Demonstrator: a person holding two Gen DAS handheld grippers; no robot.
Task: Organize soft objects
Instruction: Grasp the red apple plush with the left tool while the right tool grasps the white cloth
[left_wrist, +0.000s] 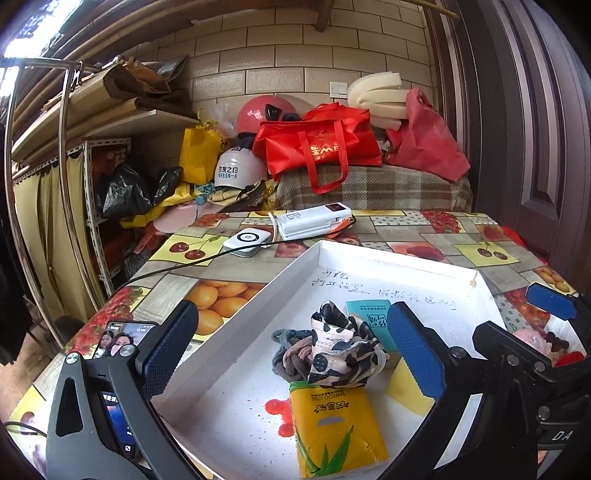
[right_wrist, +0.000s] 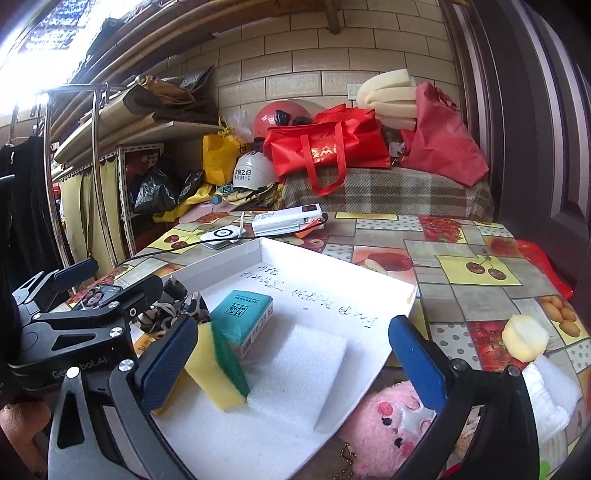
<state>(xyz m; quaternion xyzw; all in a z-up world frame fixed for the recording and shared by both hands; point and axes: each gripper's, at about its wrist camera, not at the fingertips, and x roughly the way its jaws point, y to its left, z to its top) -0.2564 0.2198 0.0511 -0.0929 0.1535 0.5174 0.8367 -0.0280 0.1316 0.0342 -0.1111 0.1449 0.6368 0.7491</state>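
Yellow tissue pack (left_wrist: 334, 424) lies lengthwise toward the camera, apparently under crumpled cloth (left_wrist: 340, 350).

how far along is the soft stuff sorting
Mostly done: the patterned cloth, yellow tissue pack, teal tissue pack, sponge and foam pad sit in the white tray. Both grippers are open and empty. Left: the pink plush beside the tray.
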